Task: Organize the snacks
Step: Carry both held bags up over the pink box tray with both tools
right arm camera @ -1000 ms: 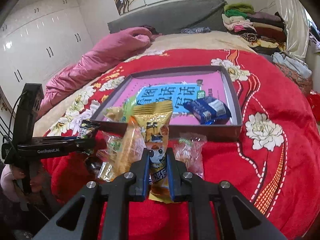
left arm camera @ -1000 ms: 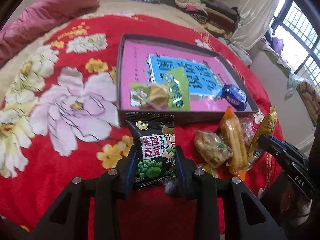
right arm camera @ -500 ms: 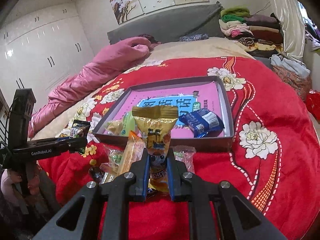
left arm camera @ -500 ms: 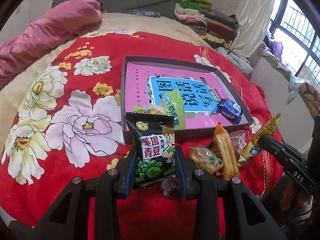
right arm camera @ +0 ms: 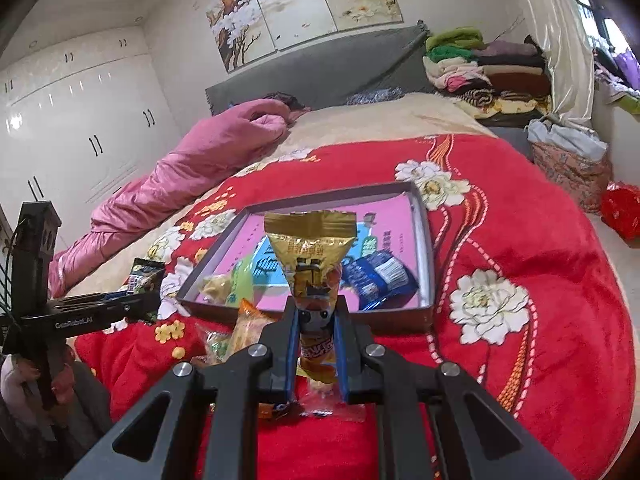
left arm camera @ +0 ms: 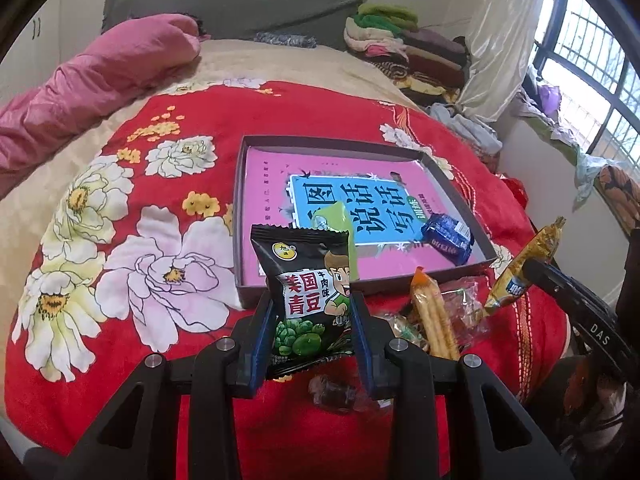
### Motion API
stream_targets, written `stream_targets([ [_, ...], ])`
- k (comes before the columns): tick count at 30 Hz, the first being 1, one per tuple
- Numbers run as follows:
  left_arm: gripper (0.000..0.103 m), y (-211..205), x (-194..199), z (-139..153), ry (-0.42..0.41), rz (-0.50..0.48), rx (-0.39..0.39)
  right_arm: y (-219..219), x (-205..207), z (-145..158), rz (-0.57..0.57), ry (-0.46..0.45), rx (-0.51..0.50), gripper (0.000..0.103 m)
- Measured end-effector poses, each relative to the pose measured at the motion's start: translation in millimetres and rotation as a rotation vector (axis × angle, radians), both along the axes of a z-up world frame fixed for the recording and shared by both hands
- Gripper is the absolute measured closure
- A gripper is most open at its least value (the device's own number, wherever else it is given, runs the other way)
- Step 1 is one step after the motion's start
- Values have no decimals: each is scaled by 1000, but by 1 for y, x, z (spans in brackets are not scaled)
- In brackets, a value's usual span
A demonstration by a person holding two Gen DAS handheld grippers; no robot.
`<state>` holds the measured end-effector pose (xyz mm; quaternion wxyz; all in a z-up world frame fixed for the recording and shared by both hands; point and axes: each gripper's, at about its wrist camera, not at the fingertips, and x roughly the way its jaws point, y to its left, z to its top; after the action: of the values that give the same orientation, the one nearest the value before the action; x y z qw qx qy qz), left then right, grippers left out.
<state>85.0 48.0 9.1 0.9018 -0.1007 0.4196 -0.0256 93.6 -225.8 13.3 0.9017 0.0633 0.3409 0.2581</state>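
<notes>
Left gripper (left arm camera: 314, 330): clamped on black pea packet (left arm camera: 306, 280). Right gripper (right arm camera: 318, 344): clamped on gold snack packet (right arm camera: 312, 264). Box (left arm camera: 460, 184): just ahead of both. Risk: slick wrappers slipping free short of box; grip depth probably shallow.

A black shiny packet of green peas (left arm camera: 310, 300) with a cartoon boy on it stands upright, lifted off the red flower blanket, in front of the box.

A gold and orange crinkly snack packet (right arm camera: 314, 276) also stands upright in the air, its flat sealed end on top.

A flat dark cardboard box (left arm camera: 438, 168) with a pink and blue book inside lies on the blanket. In it are a blue shiny wrapped snack (left arm camera: 448, 234) near the right wall, a light green packet (left arm camera: 338, 220) and a small yellow wrapped snack (right arm camera: 214, 286) near the front wall.

Just in front of the box, on the blanket, lies a little pile: a long clear bag of yellow sticks with an orange top (left arm camera: 434, 316), some clear wrapped sweets (left arm camera: 466, 312) and a small dark wrapped sweet (left arm camera: 332, 392).
</notes>
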Motion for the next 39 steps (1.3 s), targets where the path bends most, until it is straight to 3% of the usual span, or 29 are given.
stream_targets([
  [25, 66, -25, 31, 13, -37, -24, 2, -21, 17, 11, -71, -58, 9, 87],
  [39, 66, -42, 56, 0, -20, -46, 14, -25, 37, 7, -102, -60, 2, 87],
])
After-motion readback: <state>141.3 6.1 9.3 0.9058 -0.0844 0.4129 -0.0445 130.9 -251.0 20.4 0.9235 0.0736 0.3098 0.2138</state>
